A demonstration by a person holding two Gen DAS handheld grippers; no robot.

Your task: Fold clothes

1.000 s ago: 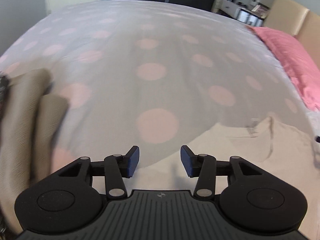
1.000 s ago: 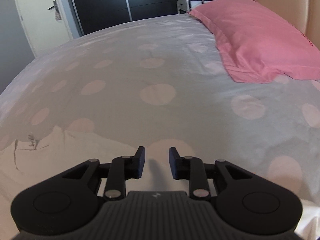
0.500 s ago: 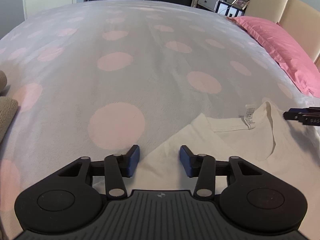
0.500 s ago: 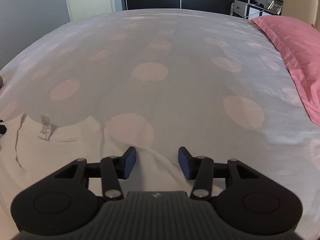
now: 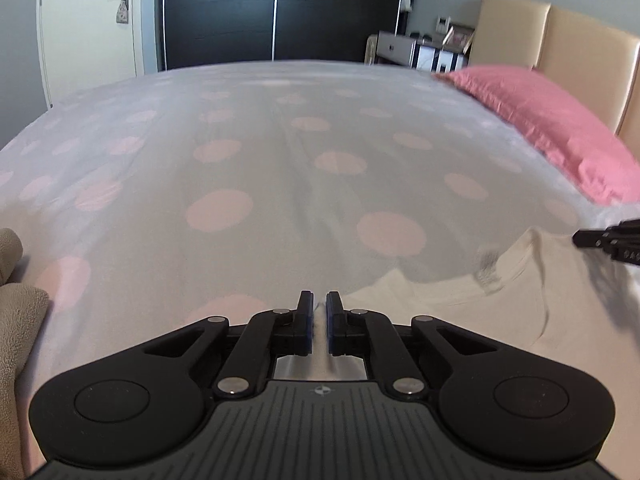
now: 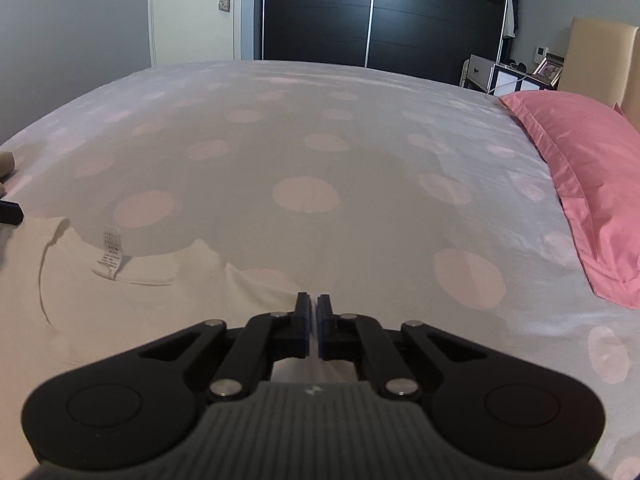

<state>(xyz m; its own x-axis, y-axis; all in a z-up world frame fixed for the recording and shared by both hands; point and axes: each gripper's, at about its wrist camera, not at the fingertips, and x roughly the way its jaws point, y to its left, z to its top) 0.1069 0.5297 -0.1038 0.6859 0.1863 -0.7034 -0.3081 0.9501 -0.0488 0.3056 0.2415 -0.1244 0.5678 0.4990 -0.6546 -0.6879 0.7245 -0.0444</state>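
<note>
At the far left edge of the bed, a beige fleece garment (image 5: 16, 320) lies bunched on the polka-dot bedspread (image 5: 280, 184), apart from the rest. Next along, the left gripper (image 5: 319, 312) sits low over the near edge of the bed with its jaws clenched on a thin ridge of the white T-shirt (image 5: 500, 320), at what looks like the shoulder on that side. The T-shirt is spread flat on the bedspread near the near edge, its neckline facing away toward the middle of the bed, and a care label (image 6: 111, 254) hangs from the inside of the collar. At the other shoulder, the right gripper (image 6: 313, 316) is likewise pinched shut on a small fold of the same white fabric, which shows in the narrow gap between its pads. Further right, a pink pillow (image 6: 580, 184) rests along the headboard edge of the bed, well apart from the shirt, against a cream padded headboard (image 5: 560, 40).
</note>
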